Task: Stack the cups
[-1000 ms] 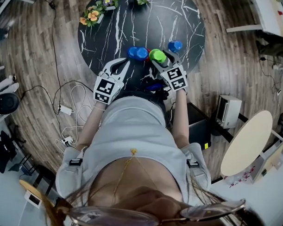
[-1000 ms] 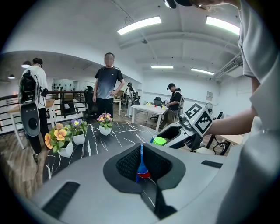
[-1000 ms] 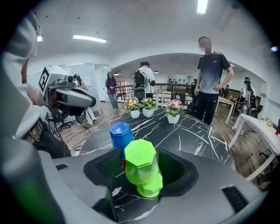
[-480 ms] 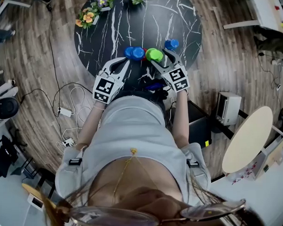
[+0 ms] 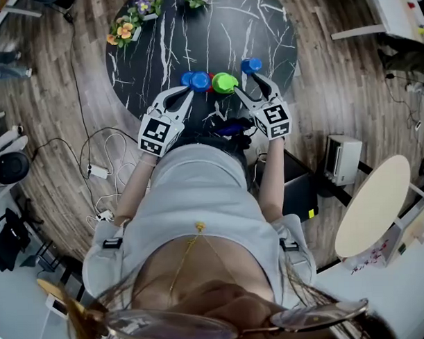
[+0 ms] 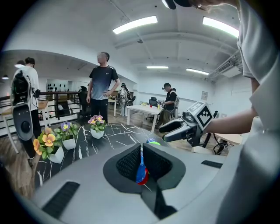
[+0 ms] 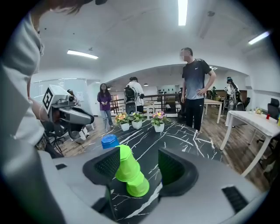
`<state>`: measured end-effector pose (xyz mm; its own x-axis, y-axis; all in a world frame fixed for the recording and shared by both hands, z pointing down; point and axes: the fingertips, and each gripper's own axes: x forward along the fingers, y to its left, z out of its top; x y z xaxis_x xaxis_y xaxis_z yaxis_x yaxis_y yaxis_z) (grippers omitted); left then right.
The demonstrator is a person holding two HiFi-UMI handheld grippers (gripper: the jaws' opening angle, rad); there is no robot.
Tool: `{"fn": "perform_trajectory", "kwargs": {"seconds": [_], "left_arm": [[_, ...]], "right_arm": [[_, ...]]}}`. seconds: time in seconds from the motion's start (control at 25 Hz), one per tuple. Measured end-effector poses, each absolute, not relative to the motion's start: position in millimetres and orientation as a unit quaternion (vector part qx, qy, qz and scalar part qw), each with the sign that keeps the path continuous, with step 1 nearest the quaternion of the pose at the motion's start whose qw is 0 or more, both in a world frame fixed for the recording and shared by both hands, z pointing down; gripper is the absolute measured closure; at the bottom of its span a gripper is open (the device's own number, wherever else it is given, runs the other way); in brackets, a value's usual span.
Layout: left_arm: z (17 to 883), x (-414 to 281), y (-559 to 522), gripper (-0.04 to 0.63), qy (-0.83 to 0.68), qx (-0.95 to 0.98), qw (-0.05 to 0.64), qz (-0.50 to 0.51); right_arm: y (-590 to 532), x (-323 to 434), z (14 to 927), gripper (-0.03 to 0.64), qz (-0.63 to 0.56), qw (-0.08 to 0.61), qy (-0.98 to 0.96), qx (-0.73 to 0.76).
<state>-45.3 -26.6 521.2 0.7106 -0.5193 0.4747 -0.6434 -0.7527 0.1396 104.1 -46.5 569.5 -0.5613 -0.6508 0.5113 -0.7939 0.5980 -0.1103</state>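
In the head view, blue cups (image 5: 195, 80) stand on the black marble table (image 5: 159, 42) with a bit of red beside them. My left gripper (image 5: 187, 95) is at them, and in the left gripper view its jaws (image 6: 141, 151) are shut on a thin blue cup wall (image 6: 141, 168). To the right stands a stack of two green cups (image 5: 224, 82), which leans in the right gripper view (image 7: 129, 171). My right gripper (image 5: 255, 87) (image 7: 140, 164) has just been opening. It is open around the green cups without pressing on them. Another blue cup (image 5: 251, 65) (image 7: 109, 141) stands farther off.
Small flower pots (image 5: 127, 28) (image 7: 138, 120) line the table's far edge. Cables and a power strip (image 5: 97, 166) lie on the wooden floor at the left. Several people (image 7: 196, 87) stand in the room beyond the table, with white tables (image 7: 253, 120) behind.
My right gripper has let go of the green cups and drawn back to the right of them. The left gripper has stayed at the blue cups.
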Motion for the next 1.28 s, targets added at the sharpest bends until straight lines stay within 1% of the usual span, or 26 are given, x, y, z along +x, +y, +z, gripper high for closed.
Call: {"fn": "perform_trajectory", "kwargs": {"seconds": [0.48,0.84,1.28], "left_arm": [[520,-28,-28,0.557,-0.322,0.909,0.155,0.217],[524,-24,-32,0.557,-0.335,0.901,0.163,0.222],[529,-24,-31,0.557,-0.354,0.891,0.174,0.225]], "right_arm": [[-70,155,601,0.341,0.162,0.250,-0.825,0.479],[-86,172,640,0.341,0.184,0.277,-0.807,0.488],[-101,174,674,0.341,0.206,0.298,-0.804,0.472]]}}
